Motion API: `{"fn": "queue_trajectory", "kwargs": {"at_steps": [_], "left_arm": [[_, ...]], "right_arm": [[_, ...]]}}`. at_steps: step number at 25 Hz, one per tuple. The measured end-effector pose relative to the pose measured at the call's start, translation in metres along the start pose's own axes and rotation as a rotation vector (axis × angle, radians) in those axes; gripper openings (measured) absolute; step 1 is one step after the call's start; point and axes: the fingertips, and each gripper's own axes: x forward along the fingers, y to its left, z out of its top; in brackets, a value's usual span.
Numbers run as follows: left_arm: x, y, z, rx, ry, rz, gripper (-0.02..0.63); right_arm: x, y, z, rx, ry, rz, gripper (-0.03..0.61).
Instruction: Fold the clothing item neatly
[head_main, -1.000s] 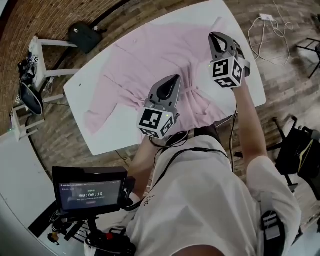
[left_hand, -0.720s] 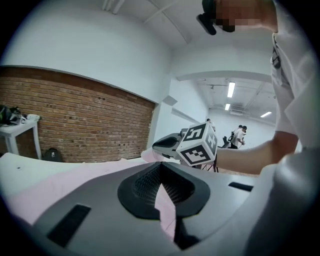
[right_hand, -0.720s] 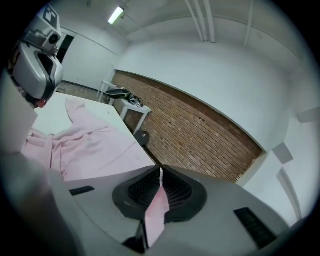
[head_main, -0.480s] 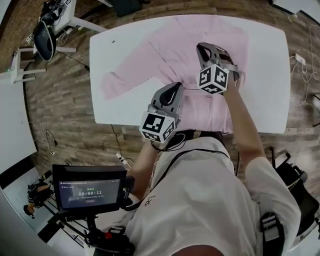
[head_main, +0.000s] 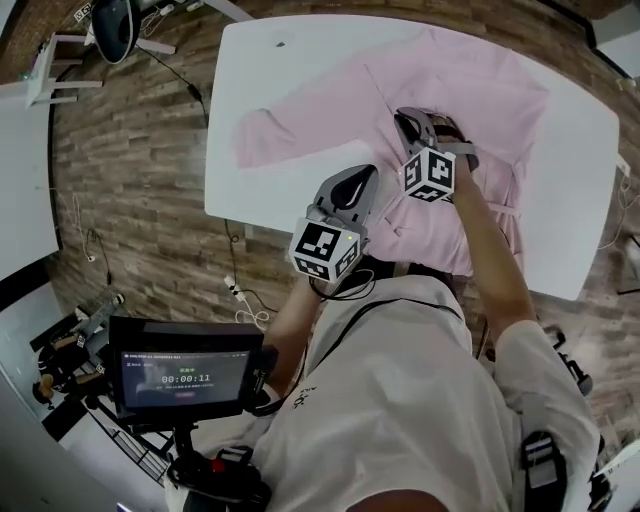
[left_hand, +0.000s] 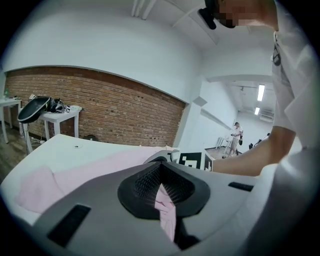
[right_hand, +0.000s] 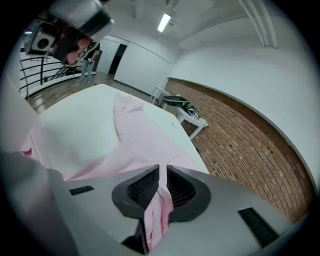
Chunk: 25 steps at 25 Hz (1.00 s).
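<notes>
The shirt (head_main: 480, 90) is pale pink with long sleeves. It lies spread on the white tabletop (head_main: 290, 60) and is a little wrinkled in the middle. Its body runs from the near edge toward the far edge, and 1 sleeve (head_main: 275, 130) points to the left. The left hand-held gripper (head_main: 355, 185) is closed on a fold of the pink fabric close to the near edge. The right hand-held gripper (head_main: 415, 125) is closed on another fold, more in the middle. The person's arms hide the near part of the shirt, and the other sleeve cannot be made out.
</notes>
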Motion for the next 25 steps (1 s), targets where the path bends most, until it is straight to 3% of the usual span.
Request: {"fn": "queue_trajectory", "kwargs": {"at_steps": [3, 6, 10, 14, 18, 22, 25], "left_arm": [[0.0, 0.006, -0.002, -0.018, -0.006, -0.01, 0.002], [0.001, 0.003, -0.001, -0.027, -0.02, -0.014, 0.002], [0.005, -0.004, 0.002, -0.012, -0.03, -0.024, 0.002], [0.017, -0.006, 0.004, -0.001, -0.034, -0.045, 0.002], [0.041, 0.004, -0.004, -0.009, -0.018, -0.075, 0.002], [0.05, 0.002, -0.007, -0.014, -0.007, -0.09, 0.002], [0.048, -0.002, -0.007, -0.014, 0.006, -0.085, 0.002]], "right_arm": [[0.002, 0.023, 0.012, -0.029, -0.042, 0.063, 0.115], [-0.01, 0.024, 0.011, 0.003, -0.049, 0.069, 0.118], [-0.039, 0.003, 0.001, 0.082, -0.053, 0.012, 0.118], [-0.069, -0.032, -0.02, 0.304, -0.056, -0.059, 0.118], [-0.059, -0.057, -0.081, 0.588, 0.04, -0.077, 0.118], [-0.046, -0.069, -0.118, 0.584, 0.129, -0.071, 0.118], [-0.033, -0.073, -0.13, 0.646, 0.16, -0.028, 0.118]]}}
